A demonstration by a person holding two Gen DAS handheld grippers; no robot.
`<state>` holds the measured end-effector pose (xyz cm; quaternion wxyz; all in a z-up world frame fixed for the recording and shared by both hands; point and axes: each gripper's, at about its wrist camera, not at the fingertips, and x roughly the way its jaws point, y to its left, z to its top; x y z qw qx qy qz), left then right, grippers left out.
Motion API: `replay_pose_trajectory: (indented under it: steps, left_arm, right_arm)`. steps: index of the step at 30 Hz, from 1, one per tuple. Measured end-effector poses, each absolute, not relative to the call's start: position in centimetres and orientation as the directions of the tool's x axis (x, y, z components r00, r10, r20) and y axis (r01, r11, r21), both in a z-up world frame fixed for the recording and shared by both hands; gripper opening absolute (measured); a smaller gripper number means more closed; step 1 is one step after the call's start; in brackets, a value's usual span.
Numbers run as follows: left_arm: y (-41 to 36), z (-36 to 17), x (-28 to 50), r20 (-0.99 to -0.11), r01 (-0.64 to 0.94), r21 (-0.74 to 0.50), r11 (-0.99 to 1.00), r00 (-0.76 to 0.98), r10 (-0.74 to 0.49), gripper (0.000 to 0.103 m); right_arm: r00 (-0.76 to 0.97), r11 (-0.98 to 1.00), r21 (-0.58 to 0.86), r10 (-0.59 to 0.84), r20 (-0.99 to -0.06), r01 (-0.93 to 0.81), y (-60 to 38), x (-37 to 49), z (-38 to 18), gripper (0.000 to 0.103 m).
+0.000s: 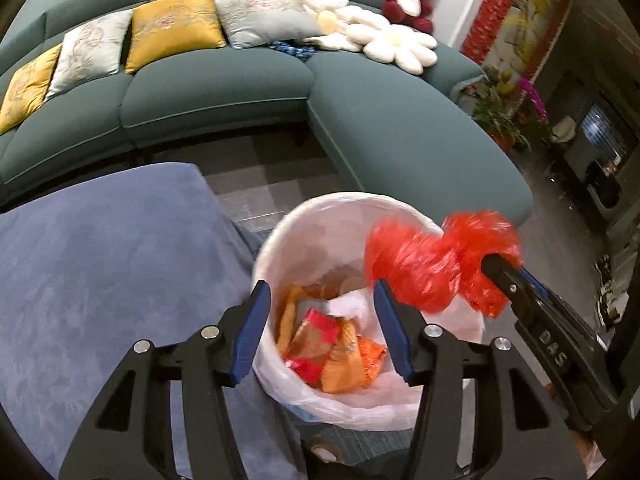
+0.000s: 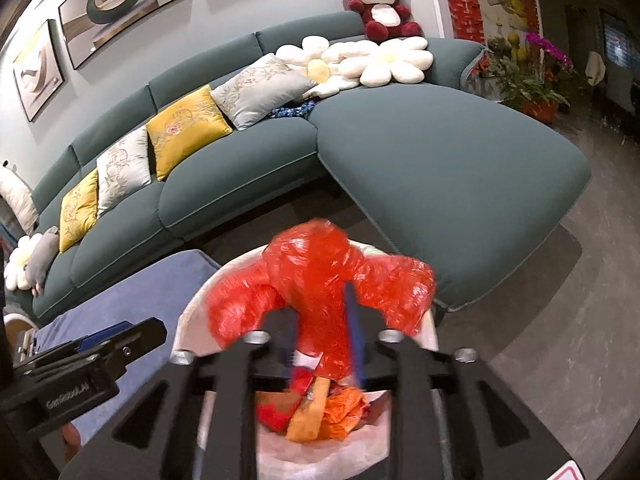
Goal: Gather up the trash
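Right gripper (image 2: 320, 320): clamped on a crumpled red plastic bag (image 2: 320, 280), held above the bin.
Left gripper (image 1: 320, 332): jaws wide apart, holding nothing, over the bin.
Bin (image 1: 280, 240): white-lined, wrappers (image 1: 332, 348) inside; sofa (image 1: 220, 92) at twelve o'clock, blue cloth (image 1: 100, 260) at nine.

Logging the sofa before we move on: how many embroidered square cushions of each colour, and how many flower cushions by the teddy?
Yellow square cushions: 2
Pale grey square cushions: 2
White flower cushions by the teddy: 2
Total: 6
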<state>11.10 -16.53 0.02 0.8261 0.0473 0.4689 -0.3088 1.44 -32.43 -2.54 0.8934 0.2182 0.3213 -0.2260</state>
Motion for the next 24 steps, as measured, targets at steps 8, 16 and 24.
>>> replay_pose_trajectory:
  steps: [8,16,24]
  left_arm:
    - [-14.5,-0.6,11.2,-0.819,0.514,-0.179,0.839,0.395,-0.417,0.057]
    - [-13.9,-0.7,10.5,-0.823,0.511,-0.135,0.849,0.418,-0.383,0.059]
    - [-13.2,-0.4,9.4,-0.82,0.509,-0.102,0.855,0.443,-0.361,0.061]
  right_arm:
    - [0.696,0.819,0.218,-0.274,-0.663,0.531,-31.3,1.5,-2.0,0.053]
    - [0.69,0.838,0.195,-0.261,-0.675,0.509,-30.1,1.2,-1.9,0.053]
    - [0.686,0.856,0.178,-0.247,-0.684,0.486,-28.8,0.5,-1.6,0.057]
